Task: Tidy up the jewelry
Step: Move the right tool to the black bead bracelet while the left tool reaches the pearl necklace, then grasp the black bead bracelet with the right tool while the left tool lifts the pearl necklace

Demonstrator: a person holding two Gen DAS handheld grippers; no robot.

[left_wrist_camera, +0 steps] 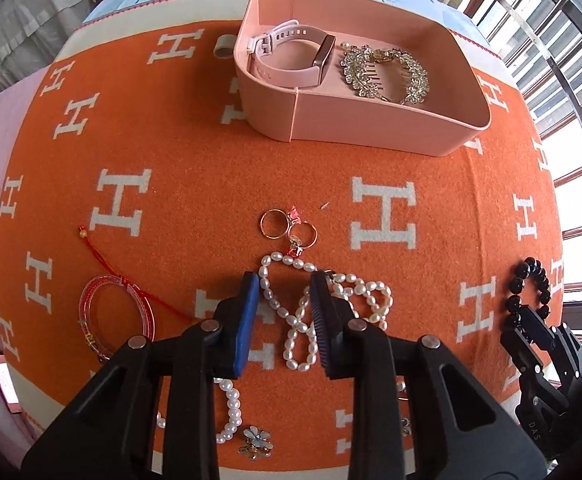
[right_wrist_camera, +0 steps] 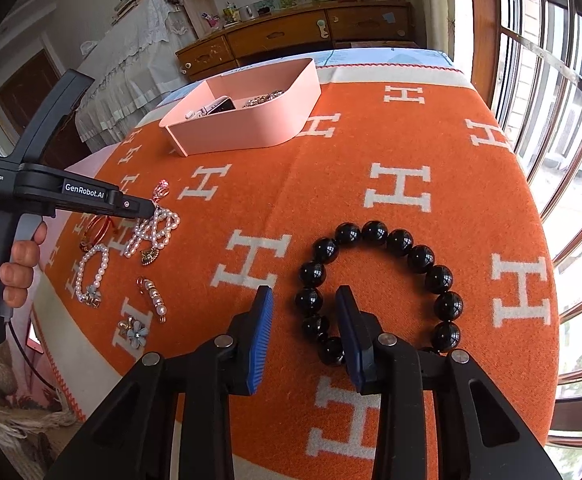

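A pink box point(left_wrist_camera: 371, 128) at the far side holds a pink watch point(left_wrist_camera: 287, 52) and a gold crystal hair comb point(left_wrist_camera: 387, 72); the box also shows in the right wrist view point(right_wrist_camera: 247, 128). My left gripper point(left_wrist_camera: 285, 288) is open, its fingers either side of a tangled pearl necklace point(left_wrist_camera: 303, 320). Two rings point(left_wrist_camera: 287, 226) lie just beyond it. My right gripper point(right_wrist_camera: 305, 300) is open, with the left side of a black bead bracelet point(right_wrist_camera: 379, 280) between its fingers. The bracelet also shows in the left wrist view point(left_wrist_camera: 531, 288).
A red bangle with cord point(left_wrist_camera: 119, 316) lies left. A flower brooch point(left_wrist_camera: 257, 442), a pearl bracelet point(right_wrist_camera: 91, 276) and a pearl clip point(right_wrist_camera: 155, 300) lie near. A small silver ring point(left_wrist_camera: 223, 46) sits left of the box. Everything rests on an orange H-patterned blanket point(left_wrist_camera: 211, 152). A window is right.
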